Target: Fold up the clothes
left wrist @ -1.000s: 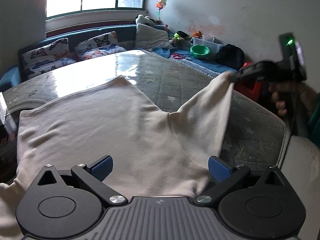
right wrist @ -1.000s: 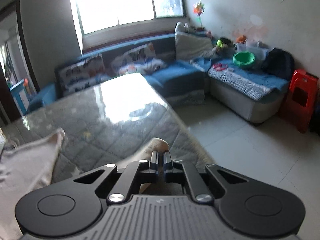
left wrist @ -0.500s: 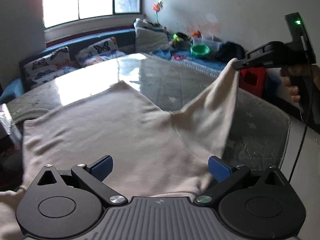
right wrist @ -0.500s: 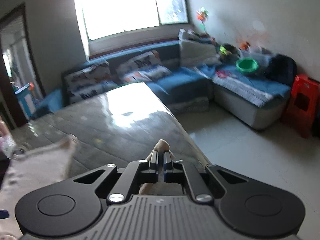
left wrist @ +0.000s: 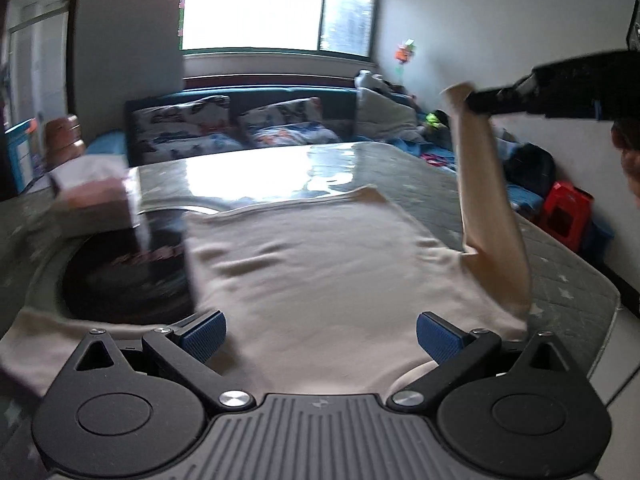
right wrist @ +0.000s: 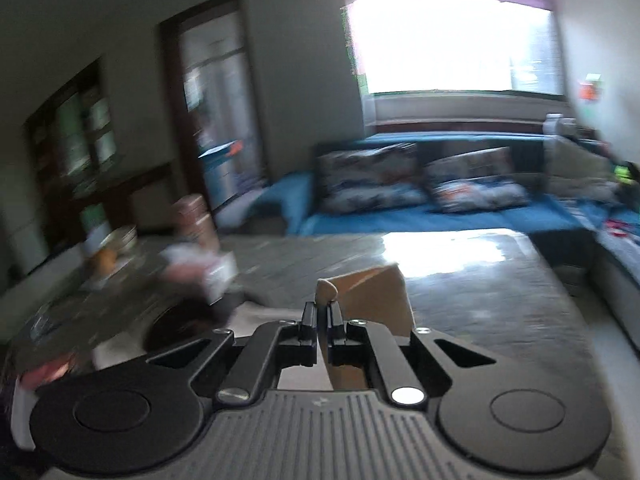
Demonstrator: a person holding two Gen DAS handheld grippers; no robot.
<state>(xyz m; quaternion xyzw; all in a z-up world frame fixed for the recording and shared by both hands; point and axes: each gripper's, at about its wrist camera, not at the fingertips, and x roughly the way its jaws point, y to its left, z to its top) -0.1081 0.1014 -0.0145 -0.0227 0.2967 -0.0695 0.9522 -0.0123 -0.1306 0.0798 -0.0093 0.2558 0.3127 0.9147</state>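
Sleeve (left wrist: 486,200) upright — cuff topmost

blue sofa (right wrist: 460,216) with patterned cushions (left wrist: 180,128), bright window (left wrist: 276,8), red stool (left wrist: 566,214)

left tool (left wrist: 320,334): we see black linkage arms, blue ribbed pads | right tool (right wrist: 322,312): black body, silver screws, ridged grey housing

bare table (left wrist: 420,168) beyond, clutter (right wrist: 196,268) left
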